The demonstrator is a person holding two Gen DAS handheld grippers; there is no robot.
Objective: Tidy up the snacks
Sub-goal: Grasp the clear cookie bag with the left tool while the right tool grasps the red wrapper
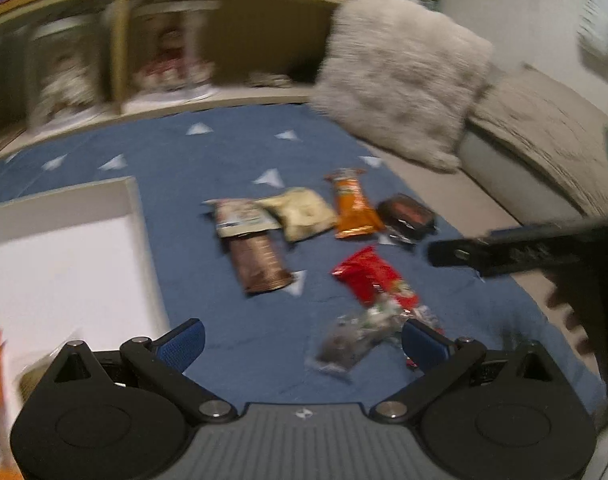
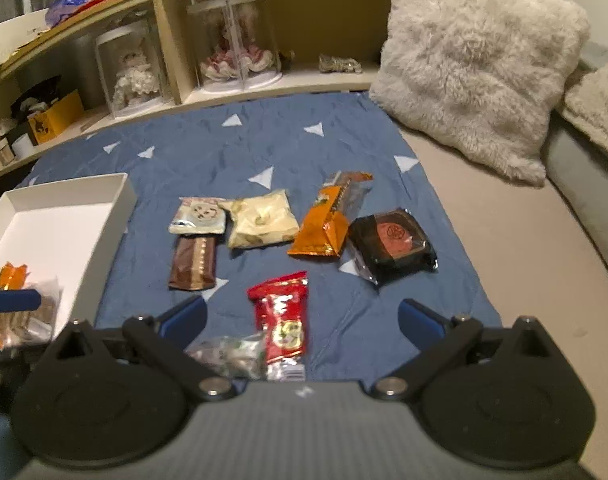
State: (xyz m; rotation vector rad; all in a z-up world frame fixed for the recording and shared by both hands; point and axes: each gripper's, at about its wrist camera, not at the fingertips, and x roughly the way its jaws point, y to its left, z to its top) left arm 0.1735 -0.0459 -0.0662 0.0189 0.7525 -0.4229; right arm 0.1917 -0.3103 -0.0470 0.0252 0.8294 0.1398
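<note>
Snacks on blanket, both grippers' jaws spread

Lighting: dim, warm indoor; source not visible. Left wrist view: heavy motion blur, worst at shelf toward 12 o'clock. Right wrist view: sharper (slightly soft). Fisheye bending, dark vignette at corners; soft shadows.

Home living room or bedroom. Blue cloth with white triangles spread over beige sofa or bed. Fluffy pale cushion at far right corner. Wooden shelf along far edge holds dolls in clear display cases.
</note>
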